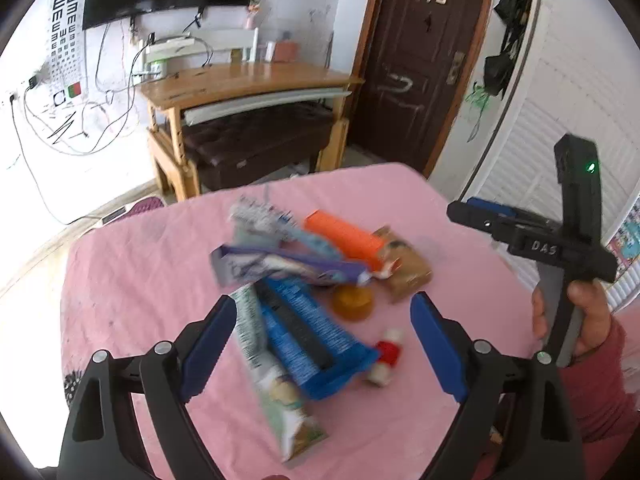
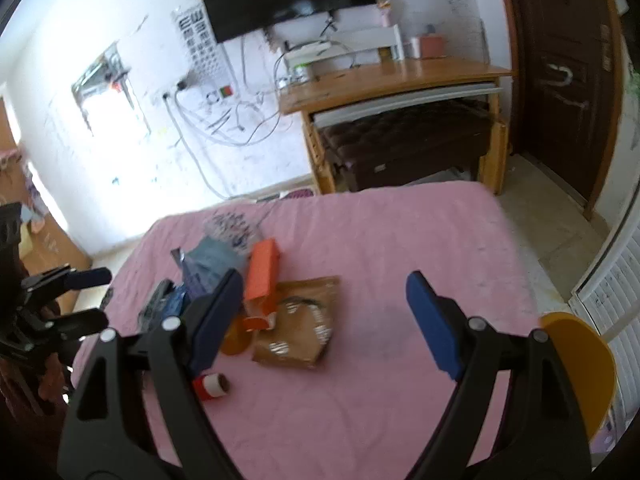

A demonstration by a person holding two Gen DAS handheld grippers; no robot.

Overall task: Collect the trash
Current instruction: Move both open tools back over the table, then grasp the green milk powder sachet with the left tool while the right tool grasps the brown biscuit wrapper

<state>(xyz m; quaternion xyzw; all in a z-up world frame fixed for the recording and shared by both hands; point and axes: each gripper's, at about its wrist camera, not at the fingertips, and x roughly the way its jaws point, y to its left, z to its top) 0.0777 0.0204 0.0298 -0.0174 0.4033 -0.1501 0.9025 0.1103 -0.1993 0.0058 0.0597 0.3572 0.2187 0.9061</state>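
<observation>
A heap of trash lies on the pink-covered table (image 1: 128, 264): a blue packet (image 1: 308, 332), a long green-white wrapper (image 1: 272, 376), a purple wrapper (image 1: 280, 266), an orange box (image 1: 344, 236), a brown packet (image 1: 404, 268), an amber lid (image 1: 354, 302) and a small red-white bottle (image 1: 386, 354). My left gripper (image 1: 323, 302) hangs open over the blue packet and holds nothing. My right gripper (image 2: 325, 280) is open and empty above the brown packet (image 2: 304, 328), beside the orange box (image 2: 262, 276). The bottle (image 2: 210, 386) lies near its left finger. A hand (image 1: 580, 320) holds the right gripper.
A wooden desk (image 1: 248, 80) with a dark bench under it stands beyond the table, with a dark door (image 1: 420, 60) to its right. A yellow chair back (image 2: 580, 368) is at the table's right side. The left gripper (image 2: 94, 298) shows at the left edge of the right wrist view.
</observation>
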